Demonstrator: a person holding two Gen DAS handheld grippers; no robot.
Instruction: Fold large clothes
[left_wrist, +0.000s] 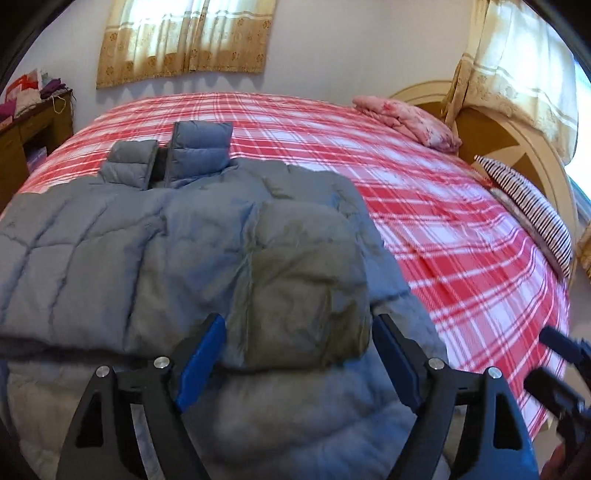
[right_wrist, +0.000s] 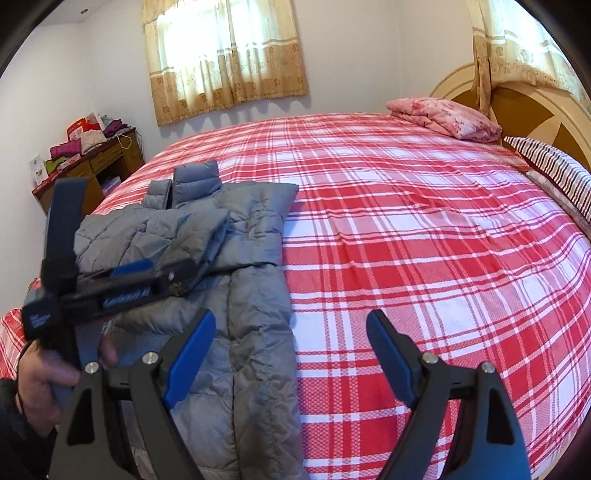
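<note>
Grey puffer jacket (right_wrist: 255, 295), collar toward window

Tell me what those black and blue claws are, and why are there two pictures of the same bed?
Those claws are grabbing tools. A person holds one in each hand, and each tool has a little camera looking out along its two fingers. So there are two pictures: one from the left tool, one from the right.

On the bed with the red checked cover lies a puffy grey jacket, with one sleeve folded across it. A pink blanket and a striped pillow sit near the headboard.

The left gripper is open, its fingers either side of the folded sleeve, not squeezing it. The right gripper is open too, with only the edge of the jacket and the bed cover between its fingers. You can see the person's hand holding the left tool.
</note>
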